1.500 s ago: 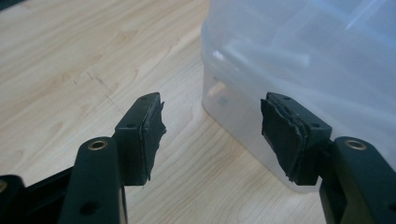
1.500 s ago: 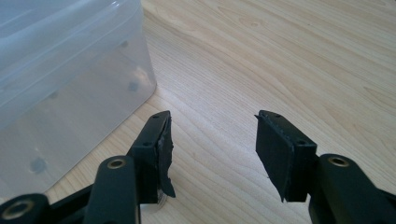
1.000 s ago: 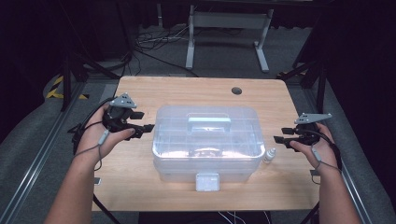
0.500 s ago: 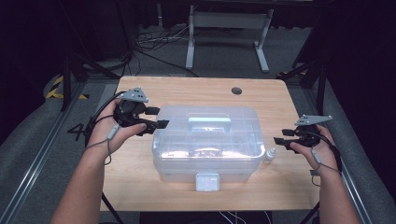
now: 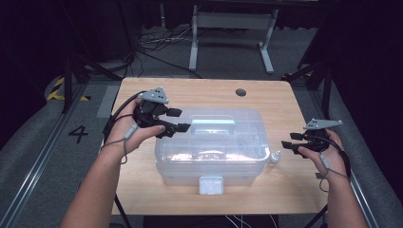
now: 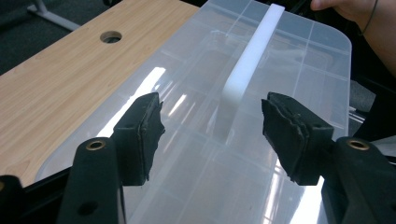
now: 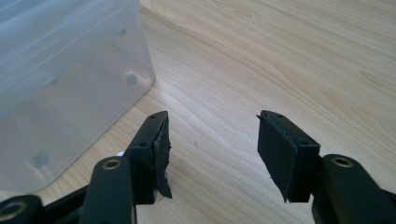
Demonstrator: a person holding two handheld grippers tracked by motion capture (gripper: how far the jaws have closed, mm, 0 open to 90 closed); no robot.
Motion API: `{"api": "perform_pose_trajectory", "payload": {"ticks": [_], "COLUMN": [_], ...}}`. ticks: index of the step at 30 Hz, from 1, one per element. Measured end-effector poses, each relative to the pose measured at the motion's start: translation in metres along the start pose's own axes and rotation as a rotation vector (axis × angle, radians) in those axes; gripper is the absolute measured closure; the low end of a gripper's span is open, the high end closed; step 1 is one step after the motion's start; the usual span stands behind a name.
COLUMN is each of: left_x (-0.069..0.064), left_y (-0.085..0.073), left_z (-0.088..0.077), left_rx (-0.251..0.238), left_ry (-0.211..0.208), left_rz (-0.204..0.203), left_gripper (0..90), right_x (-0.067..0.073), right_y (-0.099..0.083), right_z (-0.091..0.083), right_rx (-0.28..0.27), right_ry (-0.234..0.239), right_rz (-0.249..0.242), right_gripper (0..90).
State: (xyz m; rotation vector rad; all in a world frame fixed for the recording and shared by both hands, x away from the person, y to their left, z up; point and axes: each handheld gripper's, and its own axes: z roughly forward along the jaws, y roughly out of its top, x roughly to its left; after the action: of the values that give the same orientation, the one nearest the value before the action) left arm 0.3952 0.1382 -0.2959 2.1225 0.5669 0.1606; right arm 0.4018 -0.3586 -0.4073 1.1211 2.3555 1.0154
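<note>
I have my left gripper over the left end of the clear plastic box at mid-table, jaws apart and having just opened a little, nothing between them, lined up on its white handle. The lid looks shut, nothing gripped yet. My right gripper, jaws apart and empty, hovers near a small white bottle. The box's contents are too hazy to identify.
</note>
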Motion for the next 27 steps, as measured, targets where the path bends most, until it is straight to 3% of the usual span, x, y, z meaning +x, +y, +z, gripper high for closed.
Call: {"api": "perform_pose_trajectory", "payload": {"ticks": [14,19,20,23,27], "left_x": [-0.006,-0.008,-0.009,-0.013,-0.016], "left_y": [0.006,0.007,0.007,0.011,0.012], "left_z": [0.029,0.035,0.036,0.035,0.034], "left_rx": [0.053,0.076,0.091,0.117,0.132], "left_ry": [-0.004,0.009,0.028,0.027,0.044], "left_rz": [0.032,0.064,0.097,0.132,0.15], "left_gripper": [39.8,54.1,54.1,74.0,74.4], "right_x": [0.001,0.002,0.002,0.001,0.002], "right_y": [0.001,0.001,0.001,0.002,0.002], "right_z": [-0.003,-0.004,-0.005,-0.007,-0.008], "right_rx": [-0.02,-0.026,-0.026,-0.035,-0.043], "right_ry": [0.003,0.0,0.0,-0.002,-0.002], "right_rz": [0.005,0.002,0.0,0.001,-0.002], "right_gripper": [44.4,44.4,44.4,44.6,44.8]}}
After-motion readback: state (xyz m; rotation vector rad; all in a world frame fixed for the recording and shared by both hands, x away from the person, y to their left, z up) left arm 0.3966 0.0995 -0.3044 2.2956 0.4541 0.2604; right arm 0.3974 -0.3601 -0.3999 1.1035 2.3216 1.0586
